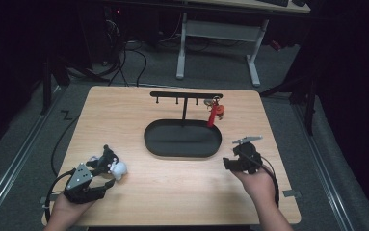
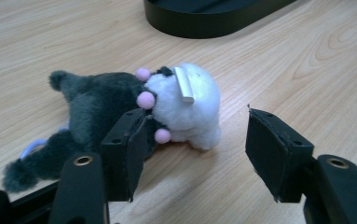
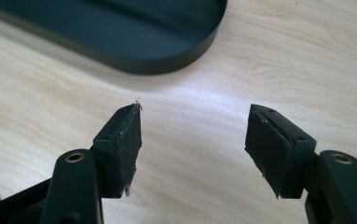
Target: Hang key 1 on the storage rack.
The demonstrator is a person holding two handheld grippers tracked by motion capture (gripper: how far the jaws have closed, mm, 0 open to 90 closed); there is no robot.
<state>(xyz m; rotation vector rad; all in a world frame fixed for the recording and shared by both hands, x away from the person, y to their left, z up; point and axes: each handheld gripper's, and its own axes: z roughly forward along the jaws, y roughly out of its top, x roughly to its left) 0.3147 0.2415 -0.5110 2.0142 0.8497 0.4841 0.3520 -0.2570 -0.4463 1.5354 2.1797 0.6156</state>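
Note:
A small plush toy (image 2: 120,105), dark grey body with a white fluffy head and pink pompoms, lies on its side on the wooden table (image 1: 172,187); in the high view the plush toy (image 1: 111,165) is at front left. My left gripper (image 2: 195,156) is open just short of it, its left pad beside the toy's head, nothing clamped; the left gripper (image 1: 106,169) sits at the toy. My right gripper (image 3: 194,149) is open over bare wood, and the right gripper (image 1: 230,162) is right of the tray. A black oval tray (image 1: 182,138) carries a T-shaped hook rack (image 1: 186,95) with a red key charm (image 1: 215,111) hanging.
The tray's rim (image 3: 134,65) lies just beyond my right jaws and the tray's rim (image 2: 204,25) also lies beyond the plush. A white-legged desk (image 1: 218,33) stands on the floor behind the table. Cables (image 1: 59,144) trail off the left edge.

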